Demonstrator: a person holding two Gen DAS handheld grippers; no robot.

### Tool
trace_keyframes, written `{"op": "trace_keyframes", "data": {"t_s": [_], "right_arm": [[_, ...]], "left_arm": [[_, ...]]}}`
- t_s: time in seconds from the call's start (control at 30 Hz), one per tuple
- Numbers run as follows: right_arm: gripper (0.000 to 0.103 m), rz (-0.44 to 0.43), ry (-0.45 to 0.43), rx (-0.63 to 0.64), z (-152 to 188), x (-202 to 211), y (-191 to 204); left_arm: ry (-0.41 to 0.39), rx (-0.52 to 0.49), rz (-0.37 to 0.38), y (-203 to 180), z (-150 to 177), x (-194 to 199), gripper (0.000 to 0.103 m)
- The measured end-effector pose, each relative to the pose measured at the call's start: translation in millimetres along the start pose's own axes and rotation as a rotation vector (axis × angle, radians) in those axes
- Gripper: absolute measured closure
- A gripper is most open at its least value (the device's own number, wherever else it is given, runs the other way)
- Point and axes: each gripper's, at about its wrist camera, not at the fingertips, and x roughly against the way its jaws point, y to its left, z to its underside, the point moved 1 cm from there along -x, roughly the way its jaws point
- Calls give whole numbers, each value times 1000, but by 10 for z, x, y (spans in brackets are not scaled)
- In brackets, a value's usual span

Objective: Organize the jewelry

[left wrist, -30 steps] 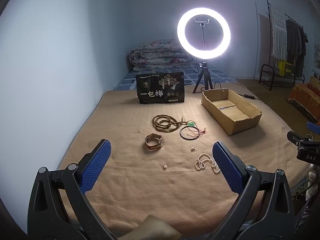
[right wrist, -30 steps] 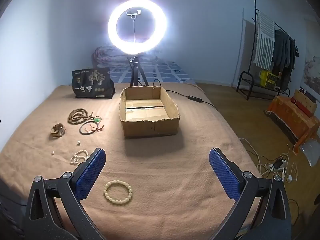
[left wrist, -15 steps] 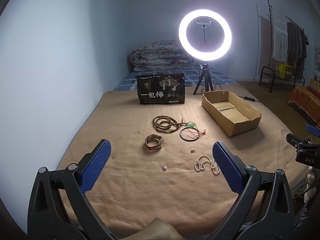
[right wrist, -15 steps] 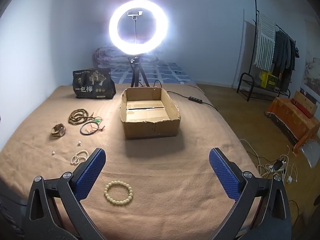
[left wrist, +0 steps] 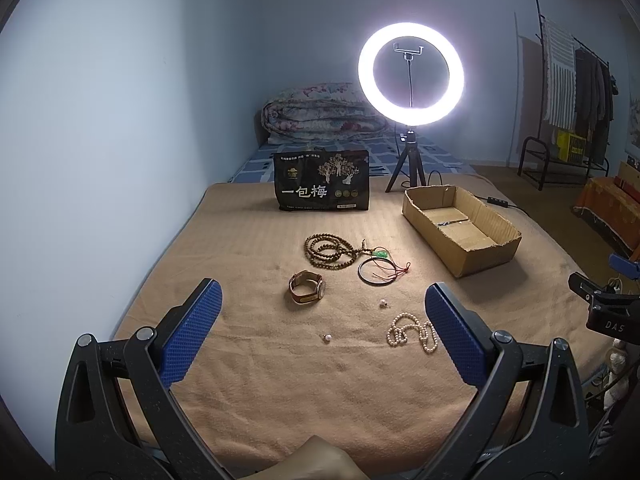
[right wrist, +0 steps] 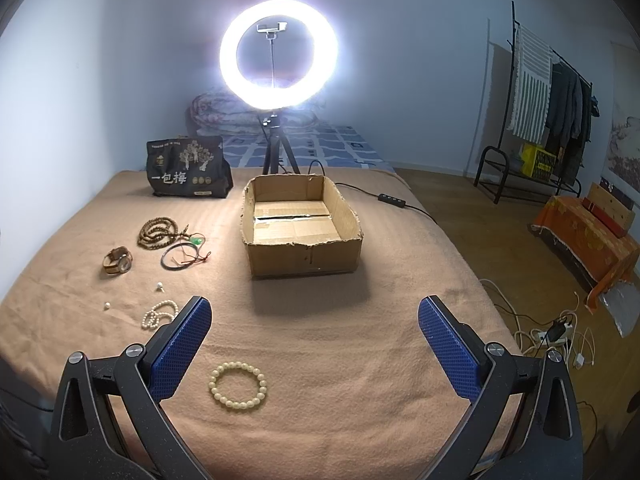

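Jewelry lay loose on the blanket-covered bed (right wrist: 320,360), none yet in the cardboard box (right wrist: 302,236). Left of the box were the wooden bead strand (right wrist: 158,232), watch (right wrist: 118,261), black bangle (right wrist: 180,258) and pearl strand (right wrist: 160,314). The cream bracelet (right wrist: 237,386) lay nearest the box front. Right gripper (right wrist: 314,348) and left gripper (left wrist: 326,338) both hung with fingers apart, empty. Recommended: take the bracelet first; the approach appeared unobstructed.
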Motion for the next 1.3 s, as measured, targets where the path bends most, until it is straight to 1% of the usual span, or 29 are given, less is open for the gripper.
{"op": "trace_keyframes", "data": {"t_s": [1.3], "right_arm": [[0,-6,9,9,23,-29,51]], "left_arm": [[-5,10,7,35,4,2,0]]}}
